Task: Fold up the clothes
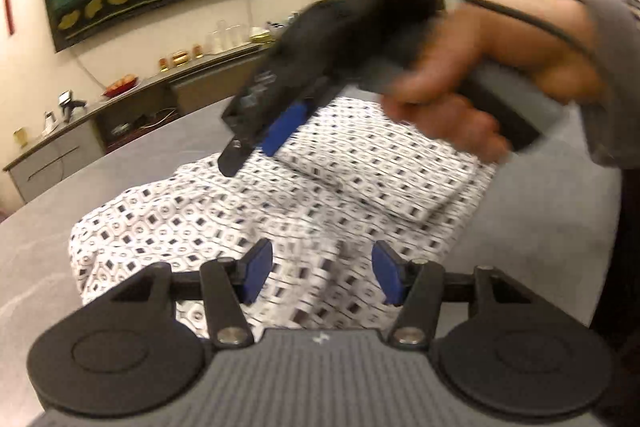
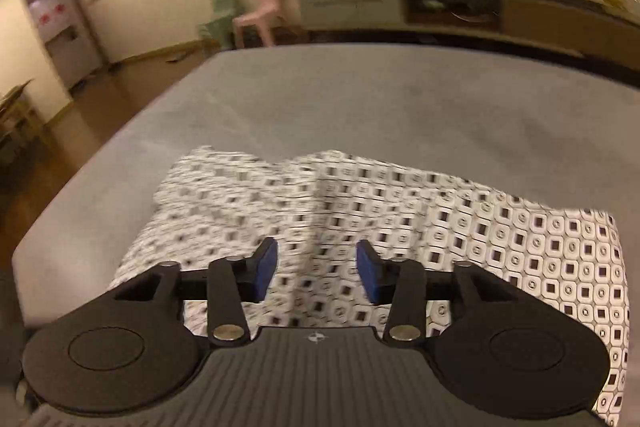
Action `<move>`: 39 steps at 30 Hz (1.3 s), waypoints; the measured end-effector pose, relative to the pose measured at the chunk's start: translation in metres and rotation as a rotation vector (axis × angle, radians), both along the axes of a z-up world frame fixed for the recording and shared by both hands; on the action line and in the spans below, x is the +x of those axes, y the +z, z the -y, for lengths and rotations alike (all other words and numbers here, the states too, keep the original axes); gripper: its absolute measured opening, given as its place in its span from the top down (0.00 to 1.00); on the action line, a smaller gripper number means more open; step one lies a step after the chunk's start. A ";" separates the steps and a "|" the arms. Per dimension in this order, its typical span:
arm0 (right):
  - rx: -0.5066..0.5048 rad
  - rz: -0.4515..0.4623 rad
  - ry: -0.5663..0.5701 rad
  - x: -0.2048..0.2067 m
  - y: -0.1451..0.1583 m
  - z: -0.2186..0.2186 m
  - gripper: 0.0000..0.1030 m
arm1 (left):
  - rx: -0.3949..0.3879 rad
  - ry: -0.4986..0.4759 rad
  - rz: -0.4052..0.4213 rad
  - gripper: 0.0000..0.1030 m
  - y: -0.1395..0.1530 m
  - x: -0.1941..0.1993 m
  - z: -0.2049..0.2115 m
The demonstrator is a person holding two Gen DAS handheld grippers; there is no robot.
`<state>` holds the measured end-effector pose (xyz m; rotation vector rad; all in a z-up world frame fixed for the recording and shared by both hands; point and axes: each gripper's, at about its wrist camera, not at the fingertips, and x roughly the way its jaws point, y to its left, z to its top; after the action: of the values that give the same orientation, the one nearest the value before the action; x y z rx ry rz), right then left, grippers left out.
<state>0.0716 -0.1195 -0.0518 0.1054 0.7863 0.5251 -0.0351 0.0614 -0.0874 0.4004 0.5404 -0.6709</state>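
A white garment with a black square print (image 1: 200, 219) lies partly folded on the grey table (image 1: 48, 211), with a flat folded section (image 1: 380, 167) at its far side. My left gripper (image 1: 322, 275) hovers open over the near part of the cloth, nothing between its blue pads. In the left wrist view a hand (image 1: 480, 67) holds my right gripper (image 1: 258, 143) above the folded section, blurred. In the right wrist view my right gripper (image 2: 317, 273) stands open over the rumpled garment (image 2: 400, 211), its pads apart and off the cloth.
The table (image 2: 360, 107) has bare grey surface beyond the garment; its left edge drops to a wooden floor (image 2: 100, 115). A long sideboard (image 2: 460, 7) with small items runs along the far wall. A pink chair (image 2: 268, 11) stands there. A grey sleeve (image 1: 612, 75) is at right.
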 end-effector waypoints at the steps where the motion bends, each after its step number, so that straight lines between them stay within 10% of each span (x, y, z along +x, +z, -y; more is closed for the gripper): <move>1: 0.027 -0.006 0.010 -0.004 -0.001 0.003 0.35 | 0.011 0.006 -0.017 0.46 -0.001 0.002 0.003; 8: 0.142 -0.136 0.015 0.011 -0.023 -0.016 0.31 | 0.008 -0.079 -0.046 0.45 0.013 -0.002 -0.005; 13: 0.137 -0.155 0.002 0.007 -0.038 -0.028 0.27 | -0.090 0.220 -0.090 0.47 0.035 0.039 -0.079; 14: 0.117 -0.135 0.006 0.004 -0.039 -0.030 0.29 | -0.121 0.288 -0.110 0.48 0.037 0.048 -0.097; 16: 0.078 -0.123 0.013 -0.002 -0.039 -0.035 0.78 | -0.182 0.392 -0.147 0.48 0.041 0.061 -0.126; 21: 0.055 -0.050 -0.003 -0.021 -0.023 -0.034 0.90 | -0.257 0.451 -0.189 0.48 0.047 0.075 -0.149; 29: -0.024 -0.010 -0.055 -0.029 -0.031 -0.009 0.87 | -0.135 0.397 -0.252 0.48 0.023 0.140 -0.110; 34: -0.073 0.105 -0.131 -0.043 -0.024 -0.007 0.55 | -0.250 0.436 -0.369 0.48 0.003 0.161 -0.130; 39: -0.130 0.184 0.095 -0.069 -0.018 -0.034 0.57 | -0.233 0.446 -0.360 0.46 -0.003 0.170 -0.133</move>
<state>0.0027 -0.0853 -0.0700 -0.1002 0.6459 0.5632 0.1351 0.1947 -0.0909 -0.0673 0.8514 -0.3659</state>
